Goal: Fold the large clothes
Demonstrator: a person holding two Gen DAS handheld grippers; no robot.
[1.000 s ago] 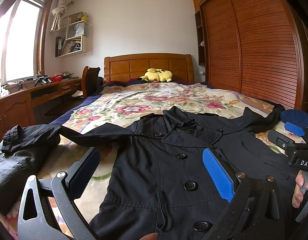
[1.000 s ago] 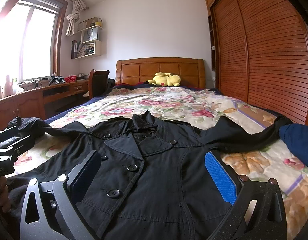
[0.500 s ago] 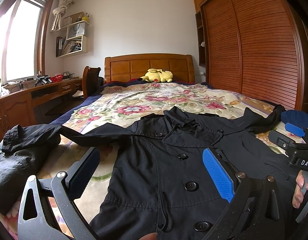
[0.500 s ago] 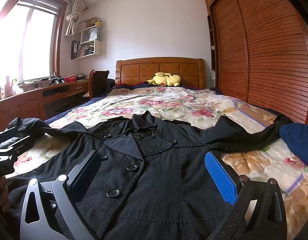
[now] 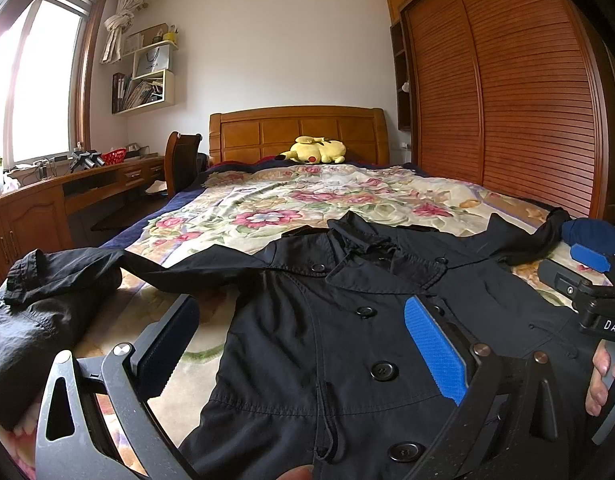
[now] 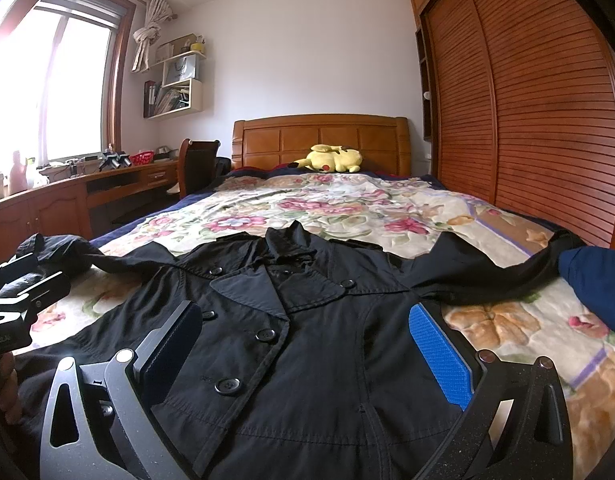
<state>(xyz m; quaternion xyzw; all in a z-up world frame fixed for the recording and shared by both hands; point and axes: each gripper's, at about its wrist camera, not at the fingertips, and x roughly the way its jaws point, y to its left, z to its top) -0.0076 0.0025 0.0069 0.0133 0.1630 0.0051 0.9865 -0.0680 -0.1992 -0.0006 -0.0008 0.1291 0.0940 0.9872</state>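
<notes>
A black double-breasted coat (image 5: 347, 320) lies front up and spread on the floral bedspread (image 5: 275, 204), collar toward the headboard, sleeves out to both sides. It also shows in the right wrist view (image 6: 307, 340). My left gripper (image 5: 299, 344) is open and empty, held just above the coat's left front. My right gripper (image 6: 307, 348) is open and empty above the coat's right front. Each gripper shows at the edge of the other's view, the right one (image 5: 587, 280) and the left one (image 6: 19, 292).
A yellow plush toy (image 5: 313, 150) lies by the wooden headboard (image 5: 299, 132). A wooden desk (image 5: 47, 200) and chair (image 5: 183, 160) stand along the left. A slatted wardrobe (image 5: 507, 100) lines the right. A dark blue fabric item (image 6: 599, 284) lies by the right sleeve end.
</notes>
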